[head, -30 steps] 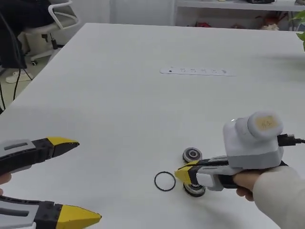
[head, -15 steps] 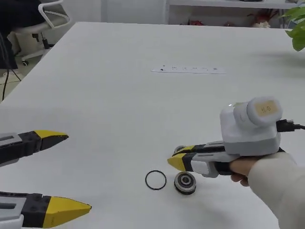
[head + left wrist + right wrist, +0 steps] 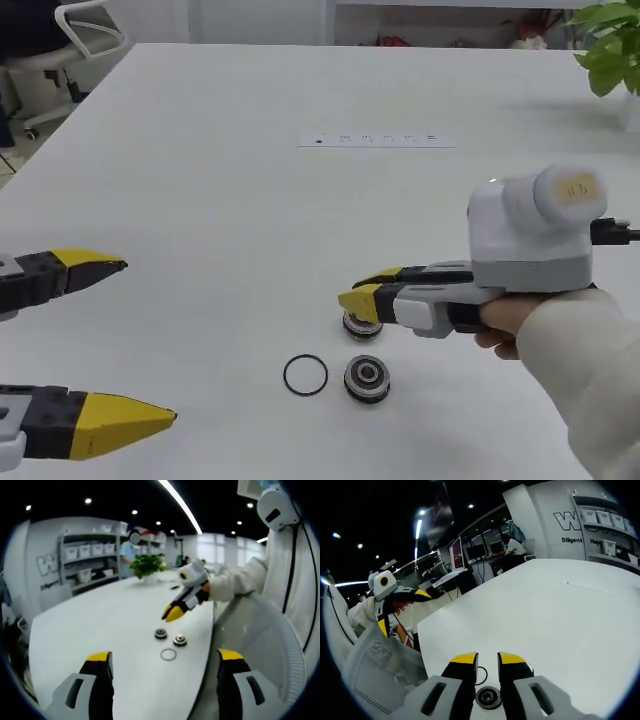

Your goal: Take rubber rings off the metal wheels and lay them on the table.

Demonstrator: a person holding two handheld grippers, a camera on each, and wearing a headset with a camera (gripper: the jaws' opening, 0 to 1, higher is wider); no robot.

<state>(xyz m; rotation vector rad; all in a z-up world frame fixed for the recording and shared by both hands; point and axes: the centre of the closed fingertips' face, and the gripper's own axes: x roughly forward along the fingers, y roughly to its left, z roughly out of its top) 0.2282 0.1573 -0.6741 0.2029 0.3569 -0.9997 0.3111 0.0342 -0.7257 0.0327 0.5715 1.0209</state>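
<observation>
Left gripper [image 3: 150,340] is hovering over the near left corner of the bench [image 3: 250,190]. Its jaws are standing wide apart and carrying nothing.

Right of it, close to the near edge, a black rubber ring [image 3: 305,375] is lying flat on the bench, free of any wheel.

Just beside the ring on its right, with a sliver of bench between them, a metal wheel [image 3: 367,378] is lying flat, hub facing up. A second metal wheel [image 3: 360,324] is lying a little farther from the near edge, near the first but apart from it. In the head view yellow jaw tips are partly covering it. Cannot tell whether either wheel is wearing a ring.

Toward the far edge, about mid-bench, a flat white strip [image 3: 375,140] with small dark marks is lying.

Right gripper [image 3: 360,292] is reaching in from the right edge and pointing left, held by a hand [image 3: 505,338] in a white sleeve. Its tips are hanging over the second wheel, and the left gripper view is showing them clear of the bench. Its jaws are drawn close with a narrow gap, gripping nothing. In the right gripper view a wheel is showing through that gap.

A leafy plant [image 3: 608,50] is standing by the far right corner.
</observation>
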